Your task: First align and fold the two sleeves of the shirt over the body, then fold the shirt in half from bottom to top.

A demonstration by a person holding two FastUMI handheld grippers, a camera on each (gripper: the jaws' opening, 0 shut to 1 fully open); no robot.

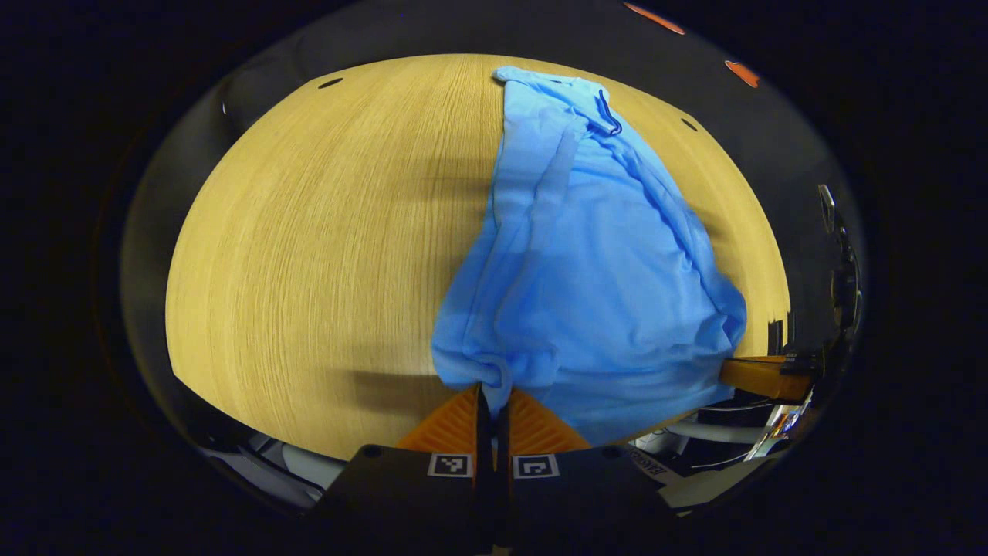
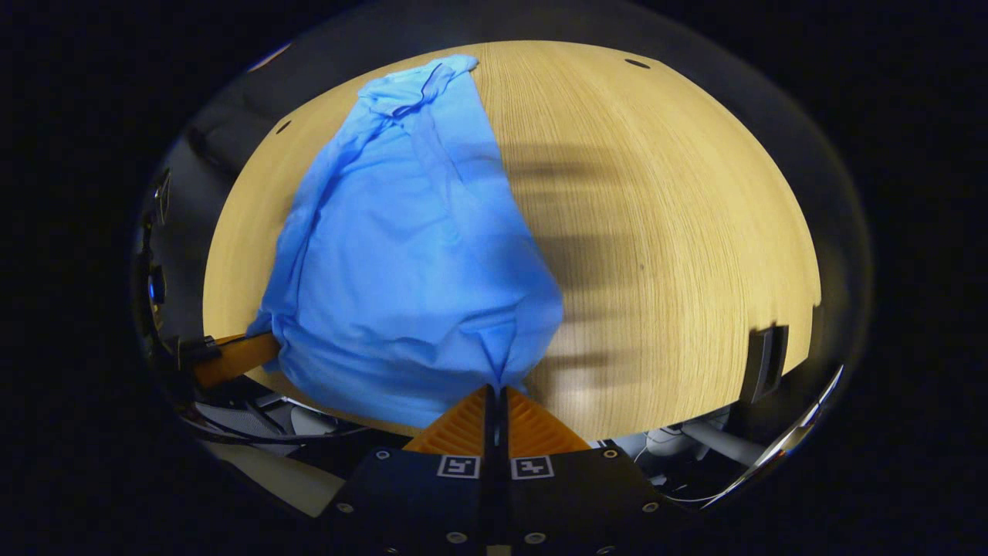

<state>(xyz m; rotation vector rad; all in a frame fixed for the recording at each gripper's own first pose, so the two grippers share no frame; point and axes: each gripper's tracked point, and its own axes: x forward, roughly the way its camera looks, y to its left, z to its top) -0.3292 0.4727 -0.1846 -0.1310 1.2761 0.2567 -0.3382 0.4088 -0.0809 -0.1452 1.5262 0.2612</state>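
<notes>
Bright, even overhead light; soft banded shadows across the wooden surface [image 2: 664, 232]; strong fisheye bending at edges; slight blur throughout.

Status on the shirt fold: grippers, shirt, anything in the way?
Left gripper shut on shirt hem. Right gripper shut on hem too. Sleeves folded in, hem lifted off table. Nothing in the way.

In the right gripper view, we observed the right gripper [image 2: 495, 398] with its jaws closed on a bunched bottom corner of the blue shirt [image 2: 409, 262]. The shirt ran from the jaws away across the wooden bench [image 2: 679, 232], collar at the far end. The other gripper [image 2: 231, 357] gripped the shirt's opposite corner.
</notes>
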